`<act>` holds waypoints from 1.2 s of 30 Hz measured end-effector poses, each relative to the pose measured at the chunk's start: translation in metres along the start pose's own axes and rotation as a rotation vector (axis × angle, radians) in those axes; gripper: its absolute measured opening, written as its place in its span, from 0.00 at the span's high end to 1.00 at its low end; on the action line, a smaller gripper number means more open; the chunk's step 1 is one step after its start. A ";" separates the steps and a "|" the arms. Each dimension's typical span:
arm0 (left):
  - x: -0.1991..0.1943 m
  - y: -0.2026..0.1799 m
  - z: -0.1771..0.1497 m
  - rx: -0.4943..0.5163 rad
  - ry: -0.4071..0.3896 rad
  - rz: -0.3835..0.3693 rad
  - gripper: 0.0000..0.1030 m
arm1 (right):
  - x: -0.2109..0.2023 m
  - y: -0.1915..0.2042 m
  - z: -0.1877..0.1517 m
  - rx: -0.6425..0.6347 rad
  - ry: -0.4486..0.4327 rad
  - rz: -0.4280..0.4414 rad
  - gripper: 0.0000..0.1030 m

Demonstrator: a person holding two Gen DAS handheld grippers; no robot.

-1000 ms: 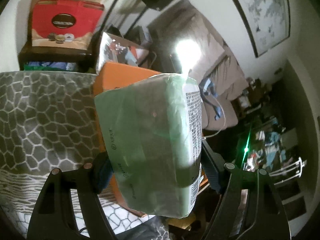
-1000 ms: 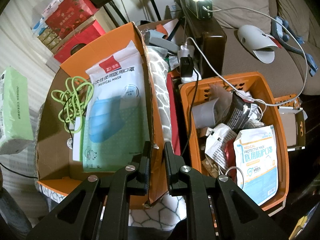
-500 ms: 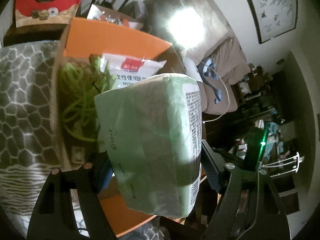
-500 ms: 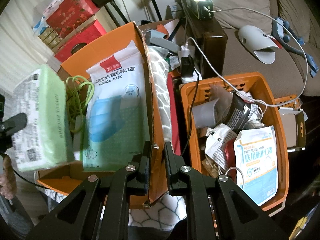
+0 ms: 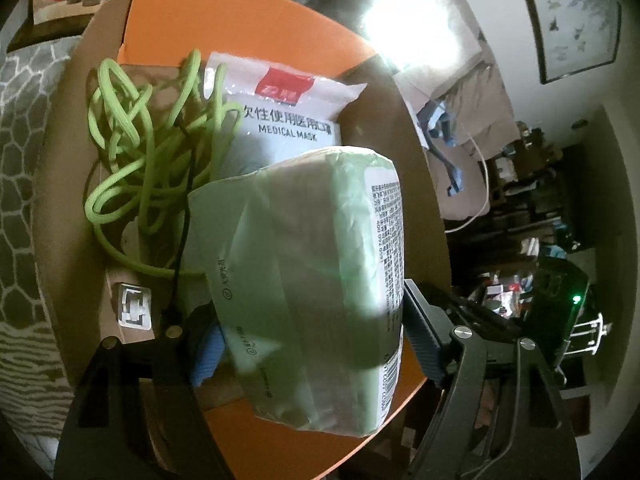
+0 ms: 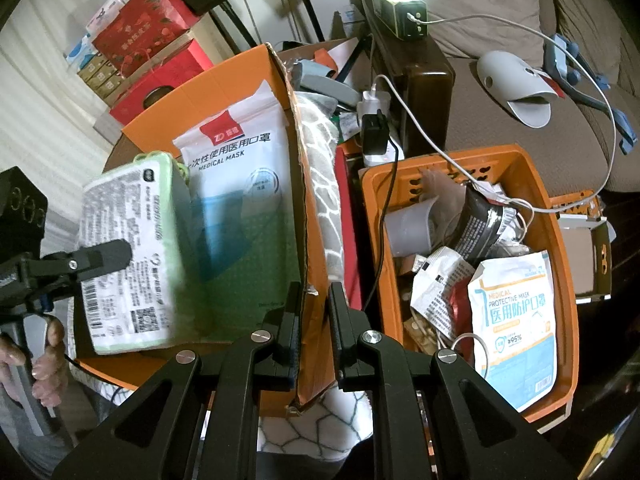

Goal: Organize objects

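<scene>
My left gripper (image 5: 312, 332) is shut on a pale green tissue pack (image 5: 312, 264) and holds it over the open orange cardboard box (image 5: 240, 28). The pack also shows in the right wrist view (image 6: 128, 252), above the box's left half. In the box lie a white medical mask bag (image 5: 288, 120) and a tangled green cord (image 5: 140, 152). My right gripper (image 6: 314, 312) is shut on the box's right flap (image 6: 298, 184) and holds it upright.
An orange plastic basket (image 6: 564, 292) at the right holds a mask packet (image 6: 516, 324), a grey cup and wrappers. Red gift boxes (image 6: 148, 36) stand behind. A sofa with a white slipper (image 6: 516, 84) and cables lies at the far right. Patterned cloth (image 5: 20, 160) surrounds the box.
My left gripper has carried the tissue pack from left of the box to over its inside, and lower. The right gripper has stayed on the flap.
</scene>
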State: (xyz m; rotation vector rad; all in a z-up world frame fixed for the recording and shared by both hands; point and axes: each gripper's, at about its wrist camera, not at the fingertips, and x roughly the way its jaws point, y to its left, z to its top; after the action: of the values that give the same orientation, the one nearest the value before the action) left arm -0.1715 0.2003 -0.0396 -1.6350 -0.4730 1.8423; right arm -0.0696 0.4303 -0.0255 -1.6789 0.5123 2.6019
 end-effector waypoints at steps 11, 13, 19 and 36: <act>-0.032 -0.009 -0.012 0.068 -0.047 0.013 0.20 | 0.000 0.000 -0.001 0.000 -0.001 -0.001 0.89; -0.043 -0.011 -0.014 0.083 -0.065 0.018 0.16 | 0.000 0.000 0.000 -0.001 -0.001 -0.002 0.89; -0.081 -0.008 -0.018 0.125 -0.133 0.084 0.15 | -0.001 0.001 0.000 0.000 -0.003 0.000 0.89; -0.137 0.035 -0.037 0.149 -0.246 0.261 0.06 | -0.012 0.009 -0.005 -0.022 -0.032 -0.057 0.88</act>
State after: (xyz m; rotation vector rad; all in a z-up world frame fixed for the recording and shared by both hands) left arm -0.1370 0.0793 0.0352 -1.4311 -0.2242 2.2301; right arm -0.0617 0.4222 -0.0140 -1.6302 0.4294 2.5994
